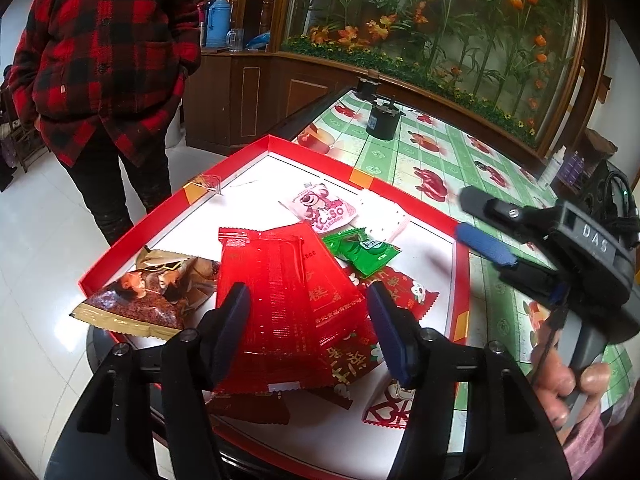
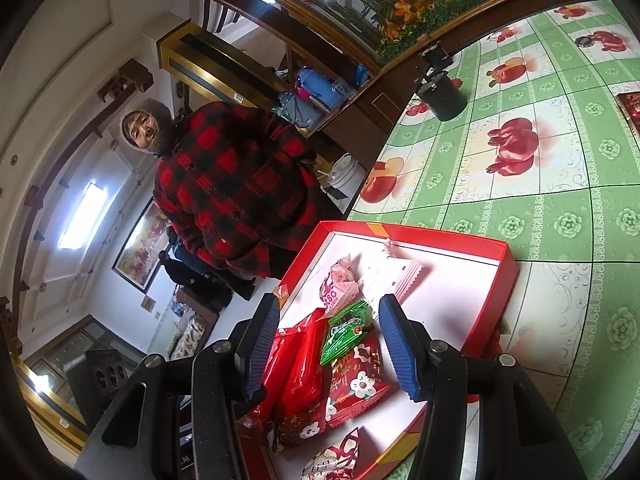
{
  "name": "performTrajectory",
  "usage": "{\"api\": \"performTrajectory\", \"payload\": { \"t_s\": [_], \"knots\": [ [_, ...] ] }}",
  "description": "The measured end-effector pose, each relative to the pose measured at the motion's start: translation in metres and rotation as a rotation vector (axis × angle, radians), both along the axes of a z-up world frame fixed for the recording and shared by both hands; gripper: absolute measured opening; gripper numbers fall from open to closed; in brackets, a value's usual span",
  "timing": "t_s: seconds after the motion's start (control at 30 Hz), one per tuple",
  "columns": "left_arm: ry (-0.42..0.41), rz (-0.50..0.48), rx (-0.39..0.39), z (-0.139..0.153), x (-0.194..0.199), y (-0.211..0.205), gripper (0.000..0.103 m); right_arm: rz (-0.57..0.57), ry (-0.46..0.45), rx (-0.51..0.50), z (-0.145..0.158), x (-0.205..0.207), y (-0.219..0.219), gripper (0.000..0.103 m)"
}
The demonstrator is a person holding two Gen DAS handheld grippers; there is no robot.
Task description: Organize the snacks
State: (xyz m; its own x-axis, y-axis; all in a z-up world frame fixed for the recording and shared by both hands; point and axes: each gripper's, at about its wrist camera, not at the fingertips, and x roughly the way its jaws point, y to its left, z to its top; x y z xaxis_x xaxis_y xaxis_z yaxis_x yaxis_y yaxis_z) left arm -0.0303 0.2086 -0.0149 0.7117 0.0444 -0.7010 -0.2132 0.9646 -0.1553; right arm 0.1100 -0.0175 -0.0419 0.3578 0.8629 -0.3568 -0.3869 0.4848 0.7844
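A shallow red box (image 1: pixel 276 145) with a white floor lies on the table and holds several snack packets. My left gripper (image 1: pixel 308 332) is open just above a long red translucent packet (image 1: pixel 272 300). A green packet (image 1: pixel 360 252), a pink bear packet (image 1: pixel 322 208) and a brown packet (image 1: pixel 152 292) lie around it. My right gripper (image 2: pixel 332 344) is open and empty above the same box (image 2: pixel 492 276), over the green packet (image 2: pixel 346 330) and red flower packets (image 2: pixel 360 384). It also shows at the right of the left wrist view (image 1: pixel 478 224).
A person in a red plaid jacket (image 1: pixel 108 52) stands beside the table's far-left side. A black cylinder (image 1: pixel 382 120) stands on the green patterned tablecloth (image 2: pixel 560 184) beyond the box. A wooden cabinet with artificial flowers (image 1: pixel 420 20) borders the table.
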Motion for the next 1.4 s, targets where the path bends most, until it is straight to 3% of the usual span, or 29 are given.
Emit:
{"api": "performTrajectory", "payload": {
  "t_s": [0.17,0.37,0.47,0.57,0.73,0.9,1.03,1.13,1.2,1.4],
  "knots": [
    [-0.018,-0.015,0.051,0.006,0.0,-0.006,0.062,-0.083,-0.037,-0.025,0.012,0.016,-0.054,0.054],
    [-0.013,-0.089,0.096,0.01,0.011,-0.033,0.062,-0.322,-0.041,-0.056,0.024,0.07,-0.183,0.056],
    [-0.002,-0.123,0.104,0.01,0.018,-0.046,0.062,-0.448,0.044,-0.159,0.016,0.105,-0.23,0.056],
    [0.016,-0.145,0.108,0.009,0.025,-0.055,0.062,-0.517,0.117,-0.221,0.001,0.136,-0.248,0.055],
    [0.057,-0.165,0.116,0.003,0.031,-0.065,0.062,-0.599,0.143,-0.399,-0.016,0.18,-0.231,0.056],
    [0.064,-0.164,0.116,0.002,0.032,-0.066,0.062,-0.577,0.164,-0.547,-0.037,0.202,-0.193,0.054],
    [0.065,-0.158,0.095,0.002,0.034,-0.063,0.062,-0.523,0.072,-0.747,-0.038,0.195,-0.155,0.045],
    [0.069,-0.164,0.077,0.0,0.032,-0.064,0.062,-0.455,0.006,-0.877,-0.038,0.183,-0.131,0.044],
    [0.065,-0.17,0.071,0.0,0.029,-0.066,0.062,-0.429,-0.022,-0.92,-0.038,0.169,-0.12,0.044],
    [0.049,-0.183,0.069,0.005,0.016,-0.075,0.062,-0.31,-0.081,-0.911,-0.034,0.118,-0.105,0.043]
  ]
}}
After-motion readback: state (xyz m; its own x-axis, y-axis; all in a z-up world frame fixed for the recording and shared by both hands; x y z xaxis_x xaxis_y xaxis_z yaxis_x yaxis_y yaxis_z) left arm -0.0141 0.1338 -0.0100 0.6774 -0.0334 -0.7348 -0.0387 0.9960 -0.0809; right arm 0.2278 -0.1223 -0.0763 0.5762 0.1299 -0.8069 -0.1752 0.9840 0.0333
